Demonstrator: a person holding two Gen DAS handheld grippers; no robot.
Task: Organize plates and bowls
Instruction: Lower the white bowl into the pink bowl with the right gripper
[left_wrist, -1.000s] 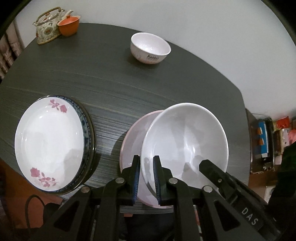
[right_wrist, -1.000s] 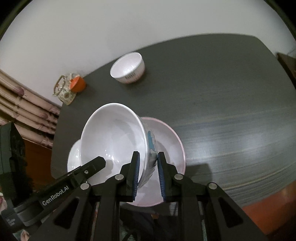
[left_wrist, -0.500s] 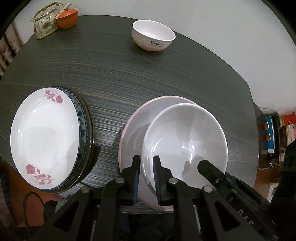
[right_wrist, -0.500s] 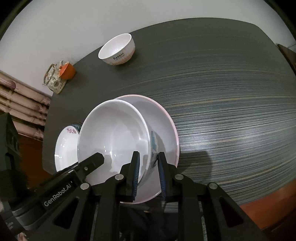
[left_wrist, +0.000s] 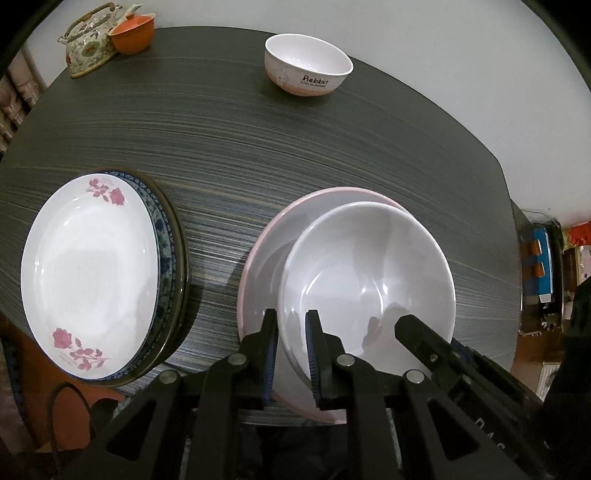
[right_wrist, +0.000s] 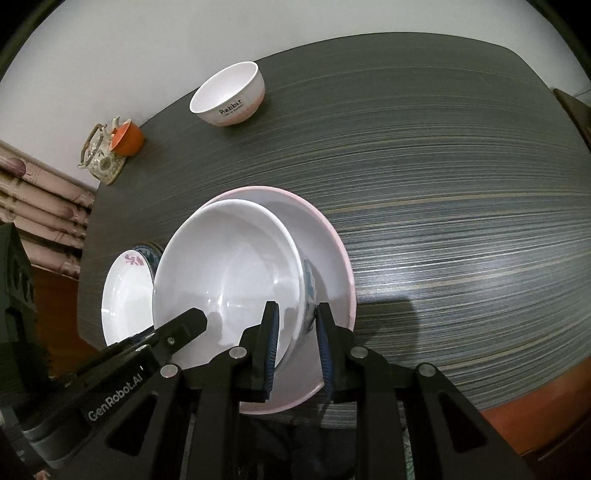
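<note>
A large white bowl (left_wrist: 369, 266) (right_wrist: 229, 273) rests inside a wider pink-rimmed plate (left_wrist: 266, 251) (right_wrist: 328, 258) near the table's front edge. My left gripper (left_wrist: 291, 317) is shut on the bowl's left rim, one pad inside and one outside. On the opposite rim my right gripper (right_wrist: 295, 310) straddles the bowl wall with its pads against it. Each gripper's finger shows in the other's view. A small white bowl (left_wrist: 308, 66) (right_wrist: 229, 96) lettered "Rabbit" stands alone at the far edge. A rose-patterned plate (left_wrist: 88, 273) (right_wrist: 125, 295) lies on blue-rimmed plates at the left.
A floral teapot (left_wrist: 88, 44) and an orange cup (left_wrist: 133, 33) stand at the far left corner of the dark striped table (left_wrist: 221, 140). Shelves with clutter lie beyond the table's right edge. A curtain hangs behind the teapot.
The white bowl has come down with both grippers and now sits lower inside the pink plate. The right jaws look slightly wider apart than before.
</note>
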